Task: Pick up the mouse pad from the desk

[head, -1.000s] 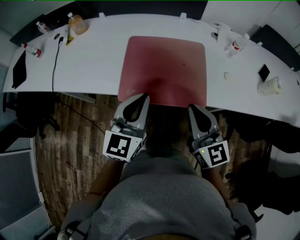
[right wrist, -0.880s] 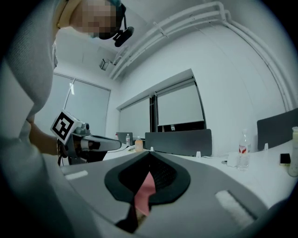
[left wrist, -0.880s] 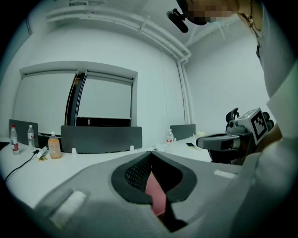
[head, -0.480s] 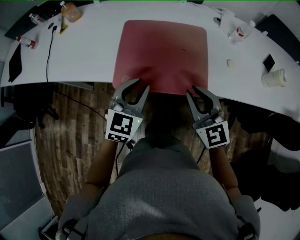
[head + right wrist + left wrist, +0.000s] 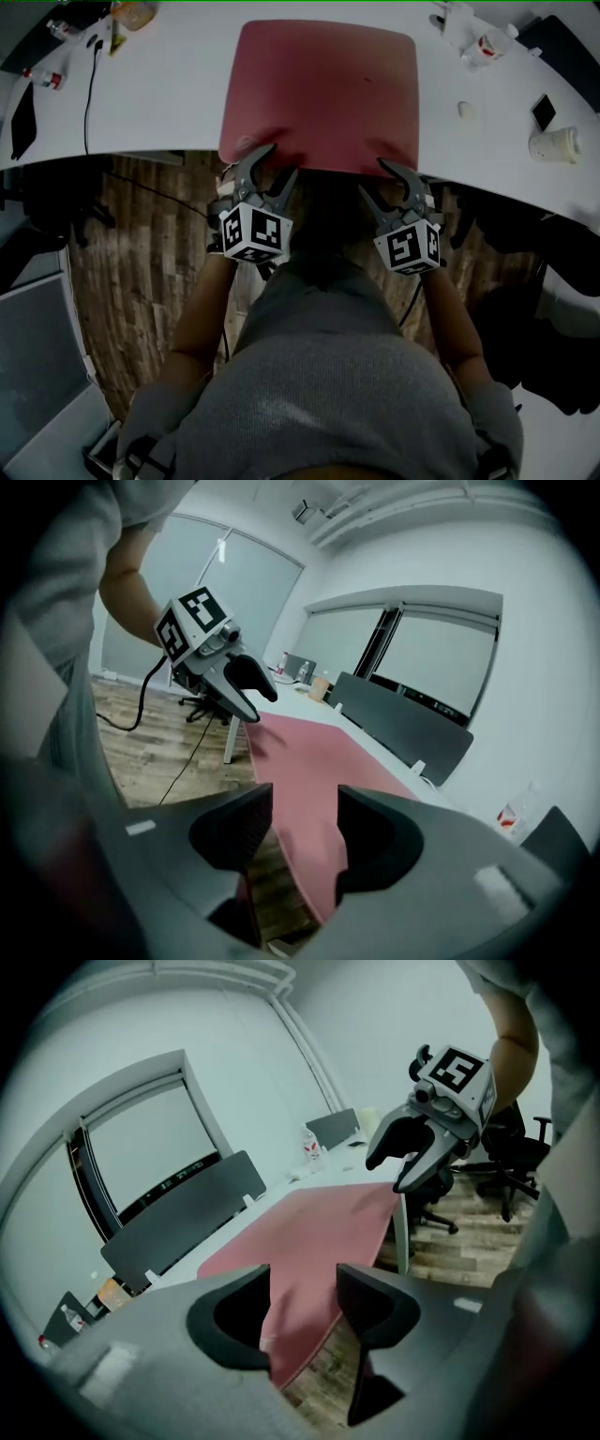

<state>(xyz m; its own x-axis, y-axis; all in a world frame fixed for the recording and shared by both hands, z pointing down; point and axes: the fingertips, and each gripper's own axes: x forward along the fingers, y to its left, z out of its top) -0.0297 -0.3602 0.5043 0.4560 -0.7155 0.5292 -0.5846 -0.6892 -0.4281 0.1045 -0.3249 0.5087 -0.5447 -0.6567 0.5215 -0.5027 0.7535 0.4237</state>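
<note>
Looking steeply down from my head, a red mouse pad (image 5: 323, 94) lies flat on a white counter (image 5: 159, 103) and fills the upper middle of the frame. Its near edge runs a little past the counter's near edge, above a wooden floor (image 5: 141, 244). I hold one claw in each hand just below that edge. My left claw (image 5: 281, 161) sits near the pad's lower left corner and my right claw (image 5: 373, 176) near its lower right corner. Each carries a cube with black-and-white markers that faces the camera.

Both claws have just been opening, and their jaws now stand wide apart. In the left gripper view, the pad's overhanging edge droops between the two dark jaws in the lower middle of the frame. It seems to brush the left-hand jaw, though I cannot tell for sure, and the jaws do not clamp it. In the right gripper view, the same edge runs between that claw's spread jaws, also without being clamped. Each of these views shows the other claw further along the pad.

At the right of the head view, a paper cup (image 5: 553, 145) and a small black phone (image 5: 542, 112) rest on the counter. A black cable (image 5: 91, 94) trails across it at the upper left.
</note>
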